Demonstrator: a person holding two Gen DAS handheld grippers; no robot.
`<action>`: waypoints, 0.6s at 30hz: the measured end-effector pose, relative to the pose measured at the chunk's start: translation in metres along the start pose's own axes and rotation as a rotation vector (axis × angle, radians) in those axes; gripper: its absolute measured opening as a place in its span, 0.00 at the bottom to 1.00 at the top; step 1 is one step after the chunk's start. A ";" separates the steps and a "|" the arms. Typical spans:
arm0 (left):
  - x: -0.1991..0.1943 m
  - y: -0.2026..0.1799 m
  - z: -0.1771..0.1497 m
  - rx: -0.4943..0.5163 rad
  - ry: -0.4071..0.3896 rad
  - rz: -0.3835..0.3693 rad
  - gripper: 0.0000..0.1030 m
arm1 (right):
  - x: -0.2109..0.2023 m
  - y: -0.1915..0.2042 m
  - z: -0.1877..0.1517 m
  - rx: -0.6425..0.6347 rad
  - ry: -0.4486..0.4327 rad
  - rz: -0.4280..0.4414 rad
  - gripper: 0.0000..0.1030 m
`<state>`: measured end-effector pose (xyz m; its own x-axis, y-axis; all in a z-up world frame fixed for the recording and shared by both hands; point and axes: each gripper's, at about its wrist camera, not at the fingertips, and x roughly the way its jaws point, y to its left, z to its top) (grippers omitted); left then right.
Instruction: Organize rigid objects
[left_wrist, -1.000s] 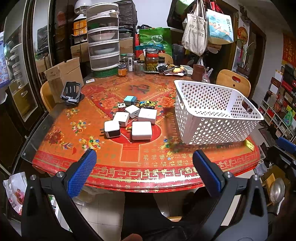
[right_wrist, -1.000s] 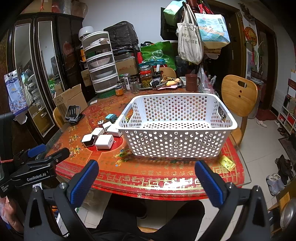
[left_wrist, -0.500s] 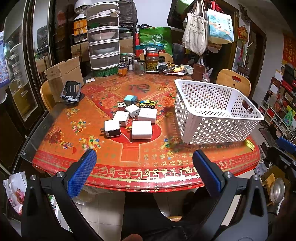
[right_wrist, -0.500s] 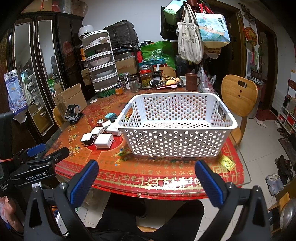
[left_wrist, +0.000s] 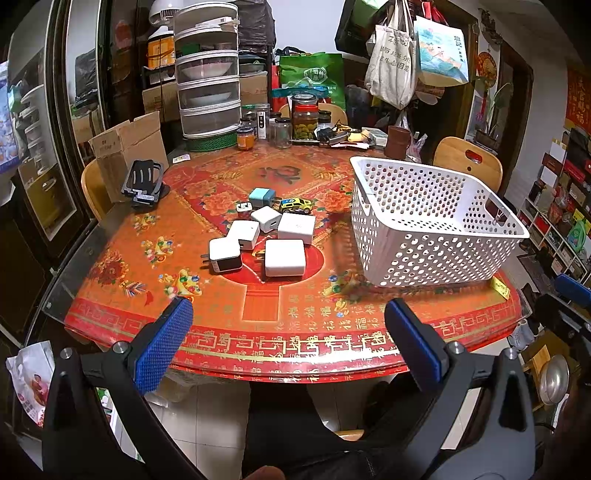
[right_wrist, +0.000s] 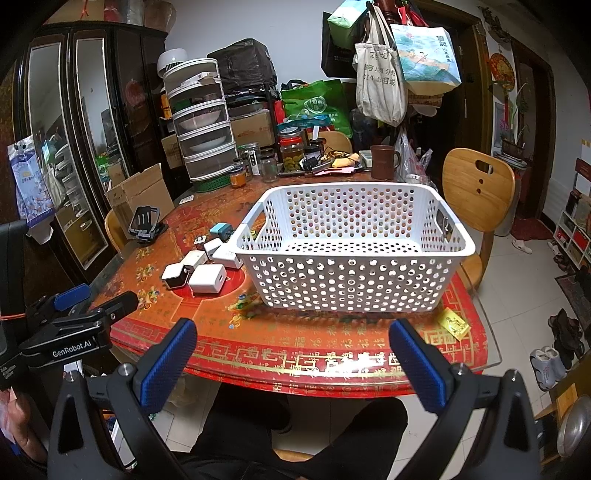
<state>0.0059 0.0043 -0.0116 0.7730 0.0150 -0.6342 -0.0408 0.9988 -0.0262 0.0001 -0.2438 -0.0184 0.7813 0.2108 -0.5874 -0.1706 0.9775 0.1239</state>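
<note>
Several white charger blocks (left_wrist: 285, 257) lie clustered mid-table, with a light blue charger (left_wrist: 262, 196) and a small yellow toy car (left_wrist: 295, 205) behind them. A white perforated basket (left_wrist: 424, 225) stands empty to their right. My left gripper (left_wrist: 288, 343) hangs open at the table's near edge, well short of the chargers. In the right wrist view the basket (right_wrist: 351, 258) sits straight ahead and the chargers (right_wrist: 207, 278) lie to its left. My right gripper (right_wrist: 295, 362) is open too, holding nothing, before the near edge. The left gripper's body (right_wrist: 74, 332) shows at the left.
A round table (left_wrist: 280, 325) carries a red patterned cloth under glass. A black phone stand (left_wrist: 144, 181) sits at its left; jars, a stacked dish rack (left_wrist: 208, 99) and a brown mug (left_wrist: 397, 142) crowd the far side. Wooden chairs (right_wrist: 476, 188) stand around it.
</note>
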 end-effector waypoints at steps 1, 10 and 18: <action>0.000 0.000 0.000 0.000 -0.001 0.000 0.99 | 0.000 0.000 -0.001 0.000 0.000 -0.001 1.00; 0.001 0.000 0.000 0.000 0.001 0.000 0.99 | 0.001 0.001 0.000 -0.001 0.000 0.000 1.00; -0.006 0.000 -0.001 0.027 -0.092 0.060 0.99 | 0.002 -0.003 -0.004 0.003 -0.013 0.000 1.00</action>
<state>0.0007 0.0038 -0.0082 0.8244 0.0774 -0.5607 -0.0724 0.9969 0.0312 -0.0003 -0.2459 -0.0236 0.7887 0.2112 -0.5773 -0.1689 0.9774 0.1267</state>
